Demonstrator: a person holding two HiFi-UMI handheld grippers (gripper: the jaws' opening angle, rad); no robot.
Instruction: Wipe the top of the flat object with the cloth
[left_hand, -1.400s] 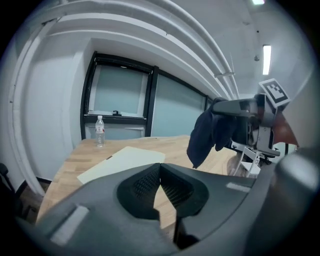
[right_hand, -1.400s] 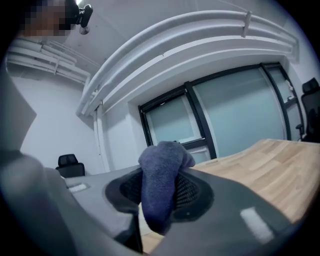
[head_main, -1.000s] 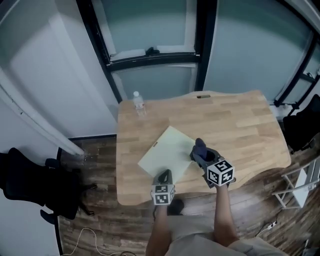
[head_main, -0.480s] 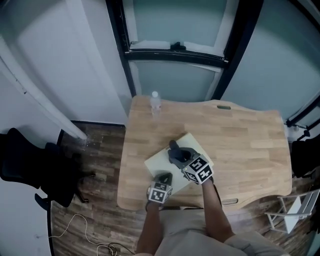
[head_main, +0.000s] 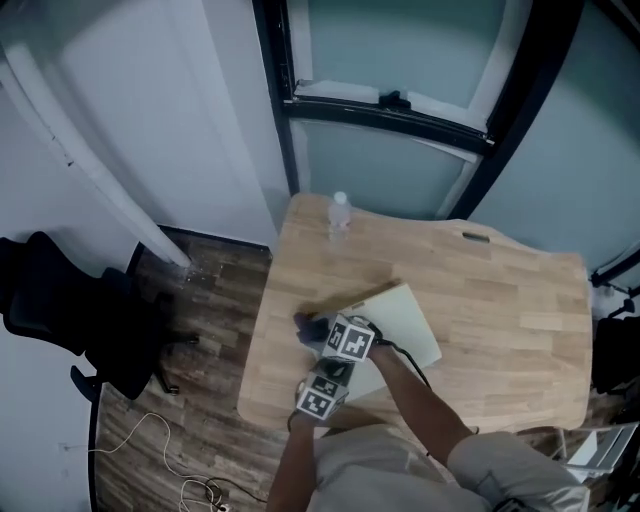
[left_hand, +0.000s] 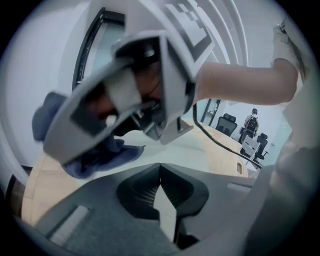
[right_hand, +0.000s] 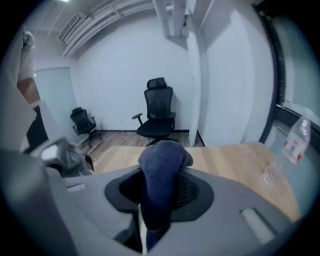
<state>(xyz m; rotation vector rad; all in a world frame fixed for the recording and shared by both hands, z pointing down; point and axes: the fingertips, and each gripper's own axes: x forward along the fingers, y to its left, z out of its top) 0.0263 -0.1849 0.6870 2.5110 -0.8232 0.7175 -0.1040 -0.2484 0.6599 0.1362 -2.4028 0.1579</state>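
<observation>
At the flat object's (head_main: 405, 315) left end, cloth (right_hand: 162, 162) clenched in right tool (right_hand: 159, 197); left tool (left_hand: 161, 200) pinching near edge.

Behind each claw, the left gripper (head_main: 333, 370) and right gripper (head_main: 312, 327) wear black-and-white marker cubes (head_main: 350, 340); a black cable (left_hand: 226, 146) trails the right one.

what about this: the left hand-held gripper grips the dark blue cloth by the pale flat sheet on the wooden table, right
Wrong side: the right gripper view shows the right hand-held gripper gripping the dark blue cloth, not the left hand-held gripper. It is by the pale flat sheet on the wooden table.
</observation>
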